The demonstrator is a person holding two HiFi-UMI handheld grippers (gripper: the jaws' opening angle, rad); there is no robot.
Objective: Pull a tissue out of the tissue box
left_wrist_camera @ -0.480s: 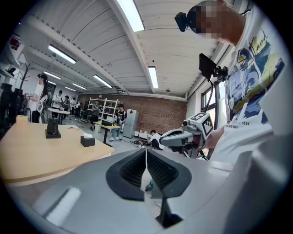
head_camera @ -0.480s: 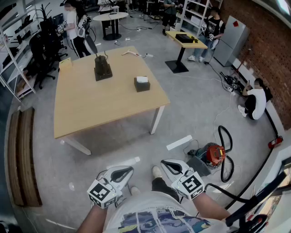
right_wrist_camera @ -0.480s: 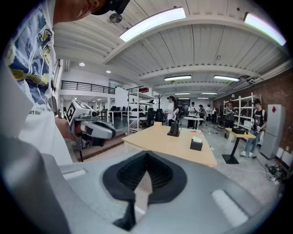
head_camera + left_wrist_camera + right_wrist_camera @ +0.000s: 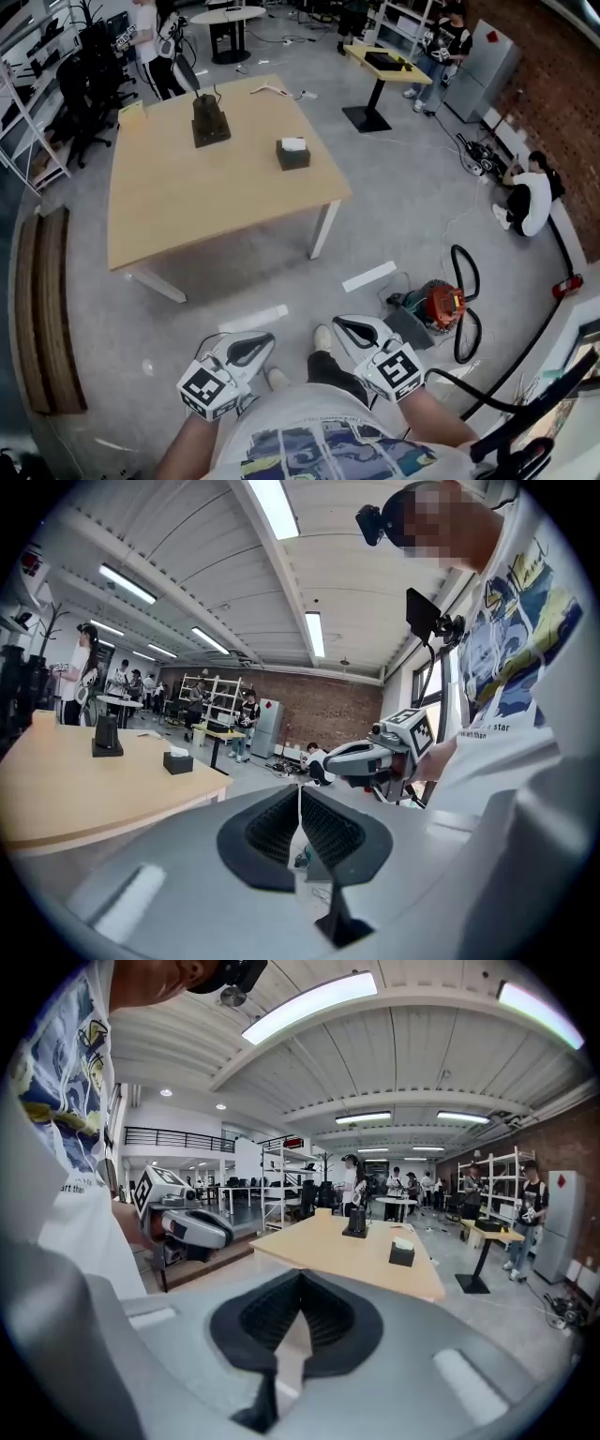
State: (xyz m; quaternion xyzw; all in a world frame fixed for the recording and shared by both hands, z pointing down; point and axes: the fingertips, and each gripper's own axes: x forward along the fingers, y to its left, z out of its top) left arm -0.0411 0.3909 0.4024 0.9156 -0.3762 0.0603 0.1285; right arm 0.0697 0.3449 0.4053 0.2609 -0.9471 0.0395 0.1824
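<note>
The dark tissue box (image 4: 293, 153), with a white tissue sticking out of its top, stands on the wooden table (image 4: 187, 202) near its right edge. Both grippers hang low by my body, far from the table. My left gripper (image 4: 258, 343) is shut with nothing between its jaws, and so is my right gripper (image 4: 342, 324). In the left gripper view the box (image 4: 177, 760) is small and far off at the left, beyond the closed jaws of the left gripper (image 4: 300, 829). The right gripper view has the box (image 4: 402, 1252) ahead on the table, past the right gripper (image 4: 300, 1314).
A dark stand (image 4: 210, 122) sits at the table's far side. On the floor lie an orange vacuum (image 4: 441, 309) with a black hose, white tape strips (image 4: 368, 276) and a wooden bench (image 4: 42, 319) at the left. People stand and sit around the room's edges.
The table sits a little higher in the head view. Both grippers stay shut by my body, much as before.
</note>
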